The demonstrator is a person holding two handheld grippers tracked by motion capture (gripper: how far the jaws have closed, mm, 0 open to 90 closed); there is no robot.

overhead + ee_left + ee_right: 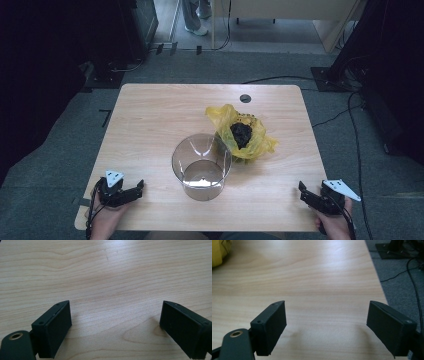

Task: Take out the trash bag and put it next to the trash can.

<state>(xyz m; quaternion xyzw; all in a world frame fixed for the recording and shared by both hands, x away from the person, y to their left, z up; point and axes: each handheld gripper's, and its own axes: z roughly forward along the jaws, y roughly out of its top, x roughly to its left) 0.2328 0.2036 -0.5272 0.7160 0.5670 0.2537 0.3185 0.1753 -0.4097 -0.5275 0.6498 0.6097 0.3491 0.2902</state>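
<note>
Left gripper (134,190): held by a hand (106,221) at the table's near left corner; jaws spread wide with nothing between them. In the left gripper view (113,322) only bare wood lies between the two black pads.
Right gripper (306,191): held by a hand (336,226) at the near right corner; jaws likewise released and empty, seen in the right gripper view (327,323) over bare wood near the table's right edge.
Cut off: both forearms leave the bottom of the high view; the grippers' cables trail out of frame.
Table (150,120): light wood, rounded corners, with a small dark round hole (245,98) near the far edge.
Cup (201,165): clear, tilted toward the camera, standing at the table's middle, between the two grippers and well apart from both; its inside looks empty, though glare on its base makes this hard to confirm.
Bag (250,142): yellow plastic, crumpled and open, just behind and right of the cup, touching or nearly touching it; a corner shows at the top left of the right gripper view.
Bag contents: a dark lump (241,134) sits in the opening; what it is cannot be made out.
Floor (60,165): grey carpet with black cables (358,150) to the right.
Far edge: a person's legs (196,15) stand beyond the table, cut off by the frame.
</note>
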